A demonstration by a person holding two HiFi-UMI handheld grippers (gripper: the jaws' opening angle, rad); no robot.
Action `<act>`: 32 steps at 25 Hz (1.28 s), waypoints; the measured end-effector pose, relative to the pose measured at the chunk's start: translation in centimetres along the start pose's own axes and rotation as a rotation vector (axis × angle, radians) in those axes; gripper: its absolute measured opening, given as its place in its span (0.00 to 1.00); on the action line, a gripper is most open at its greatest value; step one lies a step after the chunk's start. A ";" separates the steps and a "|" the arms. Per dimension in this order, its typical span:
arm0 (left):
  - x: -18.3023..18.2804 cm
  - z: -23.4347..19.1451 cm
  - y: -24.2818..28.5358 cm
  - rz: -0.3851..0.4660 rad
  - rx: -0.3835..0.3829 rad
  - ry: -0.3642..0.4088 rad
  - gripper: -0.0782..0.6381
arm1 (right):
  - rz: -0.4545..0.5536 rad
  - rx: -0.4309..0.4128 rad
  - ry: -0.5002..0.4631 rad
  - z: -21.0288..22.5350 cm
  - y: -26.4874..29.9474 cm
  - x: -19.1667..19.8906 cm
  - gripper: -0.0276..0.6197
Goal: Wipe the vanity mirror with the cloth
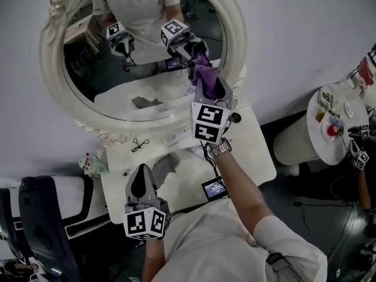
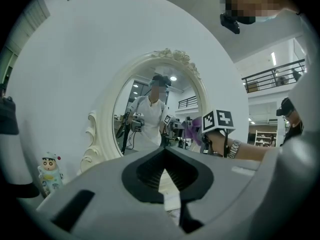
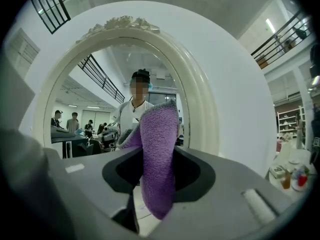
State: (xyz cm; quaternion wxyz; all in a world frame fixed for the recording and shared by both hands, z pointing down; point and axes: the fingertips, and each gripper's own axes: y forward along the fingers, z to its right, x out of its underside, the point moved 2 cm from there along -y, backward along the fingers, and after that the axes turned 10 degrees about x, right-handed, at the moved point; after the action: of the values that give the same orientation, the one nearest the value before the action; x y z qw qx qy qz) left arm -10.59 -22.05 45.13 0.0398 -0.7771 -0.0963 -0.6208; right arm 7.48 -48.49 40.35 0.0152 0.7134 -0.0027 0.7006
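Observation:
An oval vanity mirror (image 1: 141,69) in an ornate white frame stands at the back of a white vanity table (image 1: 258,157). My right gripper (image 1: 207,80) is shut on a purple cloth (image 1: 204,72), held up at the mirror's lower right, at or very near the glass. In the right gripper view the cloth (image 3: 159,159) hangs out between the jaws with the mirror (image 3: 100,99) right ahead. My left gripper (image 1: 141,180) hovers low over the table's front left, shut with nothing in it. From the left gripper view (image 2: 164,156) the mirror (image 2: 150,109) and the cloth (image 2: 194,129) show ahead.
A grey rag (image 1: 167,166), a small black clip (image 1: 139,144), a dark round knob (image 1: 235,117) and a small screen (image 1: 214,188) lie on the table. A toy figurine (image 1: 91,164) stands at its left edge. A black chair (image 1: 35,228) is left, a round side table (image 1: 338,122) right.

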 end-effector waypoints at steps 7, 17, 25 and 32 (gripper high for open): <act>1.3 2.6 0.6 -0.004 -0.036 -0.009 0.11 | -0.007 0.029 0.032 4.4 1.3 0.4 0.28; 0.1 -0.9 -1.1 0.004 -0.032 -0.014 0.11 | -0.038 -0.063 0.034 -2.9 -2.3 1.9 0.28; -0.3 -6.8 -3.5 -0.005 -0.019 -0.037 0.11 | -0.062 -0.256 -0.044 -17.1 -6.7 4.7 0.28; 0.0 -11.5 -6.0 -0.028 -0.063 -0.063 0.11 | -0.105 -0.381 -0.072 -26.8 -8.7 7.0 0.28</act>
State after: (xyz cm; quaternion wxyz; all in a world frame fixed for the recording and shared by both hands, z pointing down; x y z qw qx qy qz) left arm -22.73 -18.30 47.41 0.0036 -0.7955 -0.0890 -0.5994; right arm -18.92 -38.99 47.70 0.1862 0.7214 -0.0983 0.6598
